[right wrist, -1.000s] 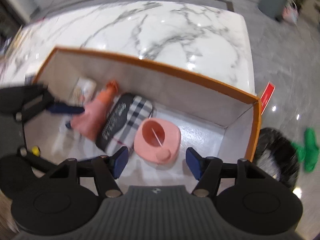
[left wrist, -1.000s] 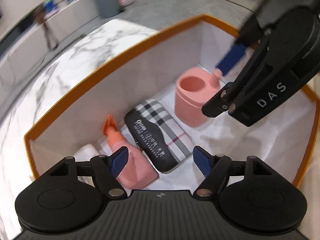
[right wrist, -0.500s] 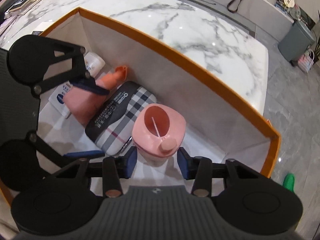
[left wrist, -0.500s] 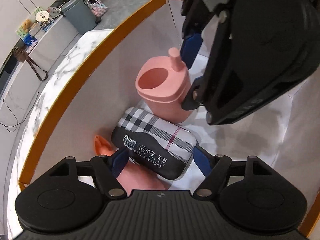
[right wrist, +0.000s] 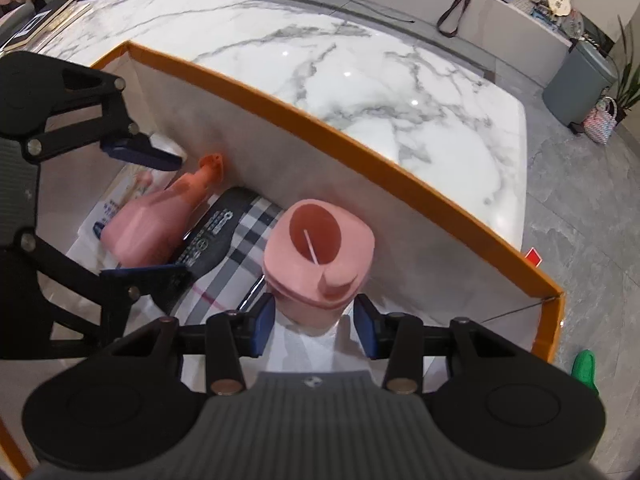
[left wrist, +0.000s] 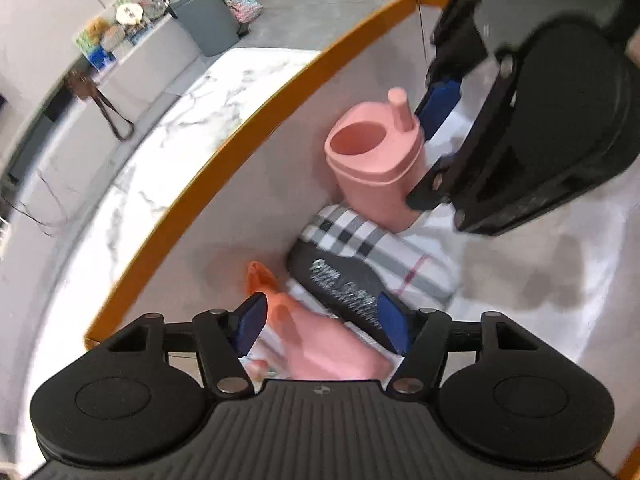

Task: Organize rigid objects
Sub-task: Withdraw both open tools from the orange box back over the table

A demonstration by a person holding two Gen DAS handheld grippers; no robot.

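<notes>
1. The right gripper point(right wrist: 314, 326) sits low in the middle of its own view, its jaws partly open around the base of the pink cup point(right wrist: 319, 255). Each blue pad is just beside a cup wall; whether they touch it I cannot tell.
2. The pink cup stands upright inside the orange-rimmed box point(right wrist: 360, 147), close to the box's long wall, in the centre of the right wrist view and upper right of centre in the left wrist view point(left wrist: 374, 156).
3. The left gripper point(left wrist: 322, 326) is at the lower middle of its view, jaws wide open and gripping nothing. Between and below them lies the pink spray bottle point(left wrist: 316, 340), on its side.
4. A plaid pouch point(right wrist: 236, 246) lies flat between bottle and cup, its far end touching the cup's base.
5. The box rests on a marble counter point(right wrist: 340, 68).
</notes>
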